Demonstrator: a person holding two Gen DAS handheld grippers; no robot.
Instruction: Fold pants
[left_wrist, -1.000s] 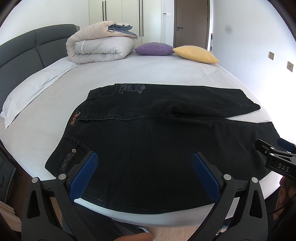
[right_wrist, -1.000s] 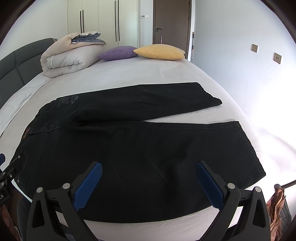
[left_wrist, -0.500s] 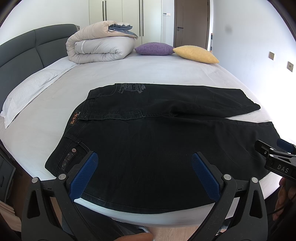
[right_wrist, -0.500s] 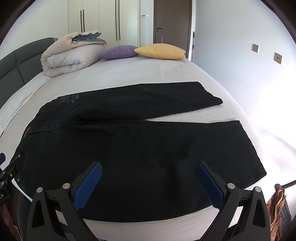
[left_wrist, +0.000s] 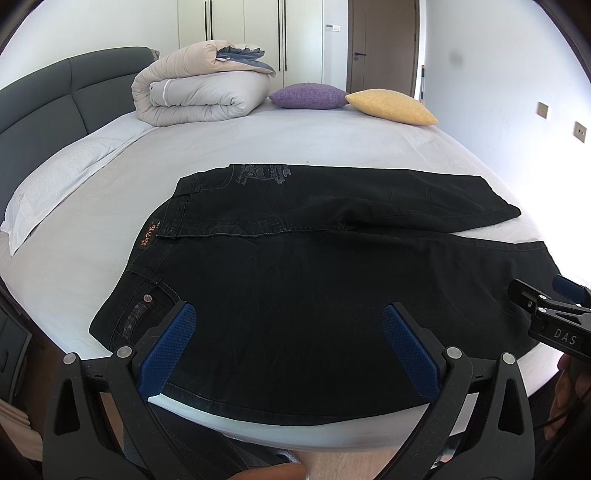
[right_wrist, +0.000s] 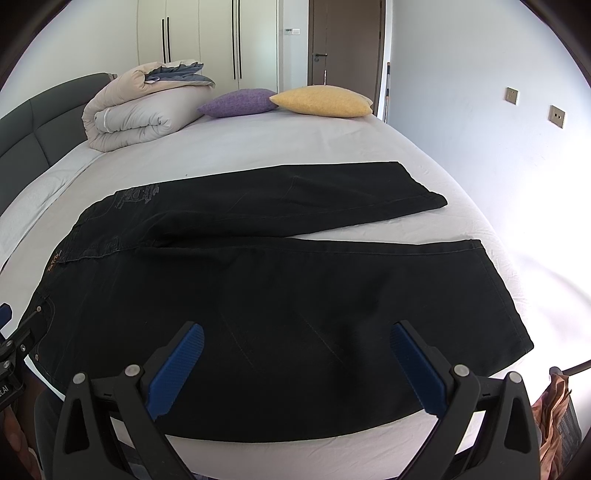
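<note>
Black pants (left_wrist: 314, 295) lie flat along the bed's (left_wrist: 295, 147) near edge; both grippers (left_wrist: 288, 354) (right_wrist: 295, 369) hover, fingers apart, best gripping the near leg's edge evenly.

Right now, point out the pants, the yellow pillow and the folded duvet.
pants (left_wrist: 332, 295): left wrist view, near leg's thigh.
yellow pillow (right_wrist: 325, 100): right wrist view, its middle.
folded duvet (left_wrist: 207, 94): left wrist view, front roll.
</note>
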